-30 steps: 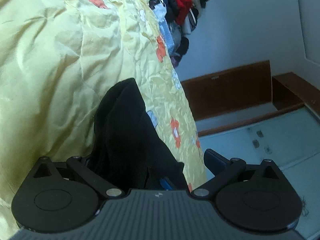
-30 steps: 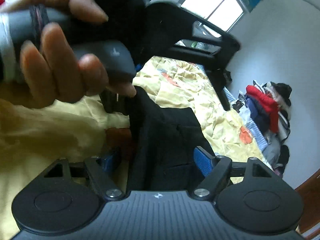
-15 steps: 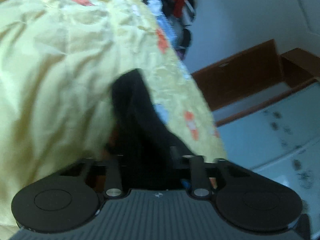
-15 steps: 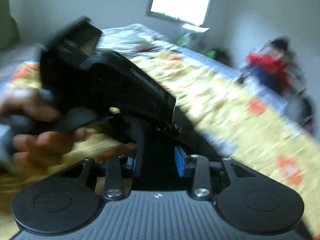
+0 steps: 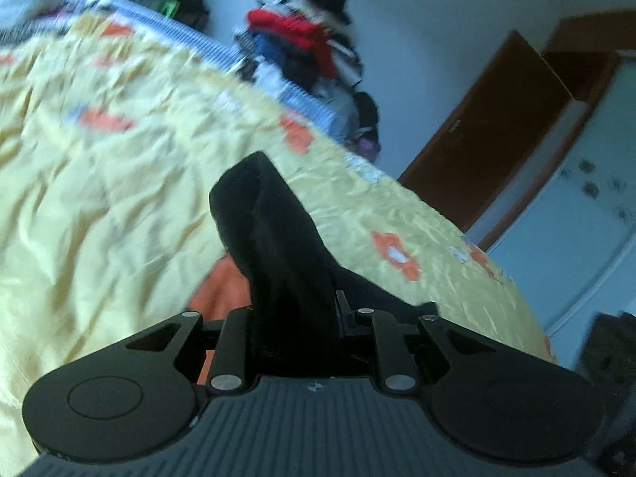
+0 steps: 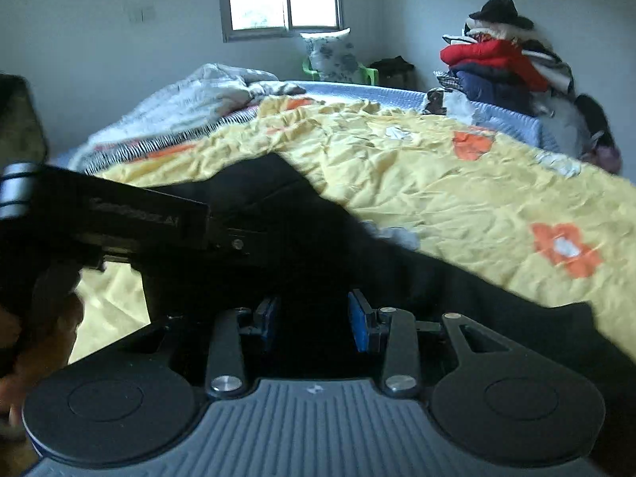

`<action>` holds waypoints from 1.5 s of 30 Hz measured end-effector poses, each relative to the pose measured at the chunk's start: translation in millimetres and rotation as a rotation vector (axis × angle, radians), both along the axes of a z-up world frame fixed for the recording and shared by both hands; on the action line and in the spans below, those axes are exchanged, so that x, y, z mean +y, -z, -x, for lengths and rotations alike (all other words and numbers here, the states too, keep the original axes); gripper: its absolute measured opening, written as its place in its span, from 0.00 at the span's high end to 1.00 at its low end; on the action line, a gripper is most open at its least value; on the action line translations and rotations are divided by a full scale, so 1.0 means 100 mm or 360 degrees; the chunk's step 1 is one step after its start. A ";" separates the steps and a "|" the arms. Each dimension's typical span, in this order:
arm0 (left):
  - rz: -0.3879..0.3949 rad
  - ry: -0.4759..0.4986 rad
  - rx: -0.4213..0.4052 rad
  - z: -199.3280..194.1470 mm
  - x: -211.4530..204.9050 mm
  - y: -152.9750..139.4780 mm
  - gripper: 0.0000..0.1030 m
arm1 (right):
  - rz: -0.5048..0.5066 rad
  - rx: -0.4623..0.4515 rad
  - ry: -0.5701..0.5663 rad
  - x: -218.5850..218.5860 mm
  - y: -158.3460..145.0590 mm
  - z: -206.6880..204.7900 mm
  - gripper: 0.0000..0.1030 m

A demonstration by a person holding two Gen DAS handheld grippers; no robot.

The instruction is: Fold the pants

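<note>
Between both claws' pads: black pants [image 5: 278,246] | left claw [image 5: 294,318] clamped | right claw [image 6: 312,322] clamped

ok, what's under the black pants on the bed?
The black pants lie on a yellow flowered bedsheet, which shows all round them. An orange patch peeks out beside the fold in the left wrist view. Whatever lies directly beneath the cloth is covered.

black pants [image 6: 302,238] in right claw [image 6: 314,320]

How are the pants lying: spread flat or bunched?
Bunched. The black pants rise in a crumpled ridge off the bedspread, pinched in the left hand-held gripper.
</note>
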State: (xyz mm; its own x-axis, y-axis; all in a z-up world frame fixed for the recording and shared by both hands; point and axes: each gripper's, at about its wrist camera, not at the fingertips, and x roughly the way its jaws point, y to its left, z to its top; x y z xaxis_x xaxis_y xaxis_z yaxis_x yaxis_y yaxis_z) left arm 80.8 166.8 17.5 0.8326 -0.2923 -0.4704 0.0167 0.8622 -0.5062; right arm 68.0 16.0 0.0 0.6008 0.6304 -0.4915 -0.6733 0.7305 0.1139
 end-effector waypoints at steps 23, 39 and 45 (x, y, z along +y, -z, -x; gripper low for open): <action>-0.0313 0.0542 -0.0291 0.08 -2.17 -0.55 0.72 | -0.0902 0.0171 0.0452 -2.30 -0.12 0.05 0.65; -0.0319 0.0901 -0.0190 -0.18 -3.35 -0.05 0.72 | -0.0801 0.0188 0.0876 -3.28 0.22 0.26 0.65; -0.0313 0.1005 -0.0152 -0.13 -3.56 0.01 0.62 | -0.0676 0.0181 0.0919 -3.46 0.25 0.38 0.62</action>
State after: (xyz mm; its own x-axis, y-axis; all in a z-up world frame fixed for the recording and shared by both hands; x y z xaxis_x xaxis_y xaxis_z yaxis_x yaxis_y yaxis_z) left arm 94.2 -189.6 16.4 0.5703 -0.6535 -0.4977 0.5855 0.7484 -0.3117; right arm 29.6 -329.7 -24.8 0.8551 0.3787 -0.3540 -0.1608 0.8429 0.5135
